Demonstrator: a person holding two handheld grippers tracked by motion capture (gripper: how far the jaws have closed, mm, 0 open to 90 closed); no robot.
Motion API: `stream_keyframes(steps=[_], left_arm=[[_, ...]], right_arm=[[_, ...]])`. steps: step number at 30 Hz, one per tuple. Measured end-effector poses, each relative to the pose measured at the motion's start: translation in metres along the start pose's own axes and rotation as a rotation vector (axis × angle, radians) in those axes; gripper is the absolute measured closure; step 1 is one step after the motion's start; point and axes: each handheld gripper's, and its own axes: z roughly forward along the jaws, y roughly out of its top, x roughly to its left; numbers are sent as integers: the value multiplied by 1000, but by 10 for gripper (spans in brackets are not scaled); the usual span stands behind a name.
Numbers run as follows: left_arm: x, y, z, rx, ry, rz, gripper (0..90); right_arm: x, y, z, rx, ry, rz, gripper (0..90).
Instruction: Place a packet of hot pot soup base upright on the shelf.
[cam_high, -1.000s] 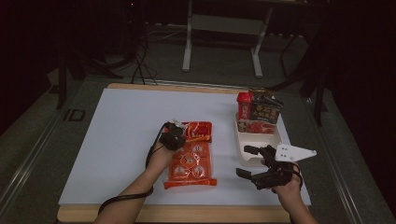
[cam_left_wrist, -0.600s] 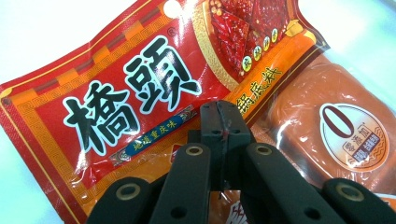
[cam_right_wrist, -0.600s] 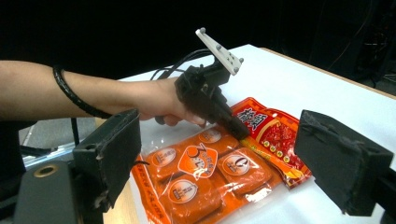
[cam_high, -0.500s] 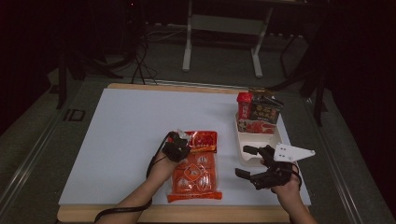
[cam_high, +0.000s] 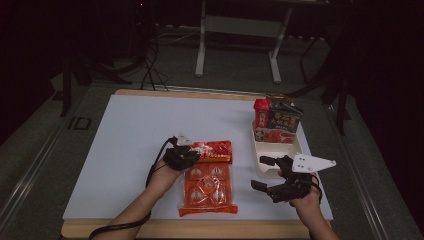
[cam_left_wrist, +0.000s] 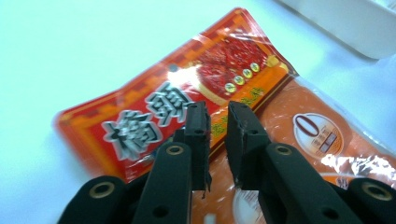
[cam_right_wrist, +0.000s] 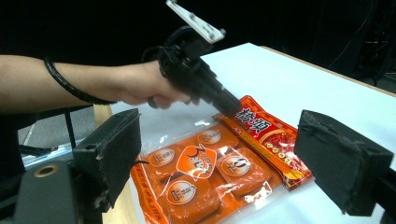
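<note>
1. Left tongs (cam_left_wrist: 217, 116) slightly parted, jaws just opened, nothing pinched, tips just above the red packet (cam_left_wrist: 187, 98).
2. Orange pack (cam_high: 209, 186) lying flat on the desk (cam_high: 125, 135), long axis running toward the person, nearer the left tongs.
3. Right tongs (cam_high: 265, 172) spread wide, empty, just beside the white tray (cam_high: 260, 150).

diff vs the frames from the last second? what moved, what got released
The orange snack pack slid toward the table's near edge, dragged by the left gripper. Its jaws have just been opening, with nothing pinched between them now; they hover over the red packet at the pack's far end. The right gripper, wide open, and the white tray of packets stayed put.
</note>
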Motion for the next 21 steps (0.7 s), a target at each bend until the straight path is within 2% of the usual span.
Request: stream_keyframes(steps=[2, 4, 5, 7, 8, 10, 13, 14, 15, 17, 19, 20, 21], left_arm=[[9, -4, -11, -22, 20, -26, 692], [12, -6, -15, -33, 22, -31, 648], [16, -7, -17, -34, 39, -38, 648], [23, -9, -21, -42, 35, -45, 580], [26, -10, -23, -44, 45, -53, 580], [33, -11, -24, -48, 48, -55, 491], [38, -11, -24, -52, 48, -58, 465], [46, -13, -20, -52, 37, -71, 423], [46, -13, -20, -52, 37, -71, 422], [55, -16, -13, -46, 41, -94, 415], [55, -16, -13, -46, 41, -94, 415], [63, -19, -6, -62, 57, -108, 415], [65, -20, -4, -66, 47, -112, 415]], right_arm=[[0, 0, 0, 0, 1, 0, 147], [-1, 0, 1, 0, 0, 0, 147], [-1, 0, 1, 0, 0, 0, 147], [-1, 0, 2, -6, -3, -6, 147], [-1, 0, 2, -6, -3, -6, 147], [0, 1, 1, -13, -7, -27, 147], [1, 2, 1, -20, -8, -47, 161], [2, 3, 1, -28, -9, -61, 160], [3, 3, 1, -26, -14, -67, 160], [4, 3, 1, -18, -18, -73, 153], [5, 4, 2, -13, -26, -76, 153], [6, 3, 2, -5, -31, -71, 146], [6, 3, 2, 0, -35, -68, 146]])
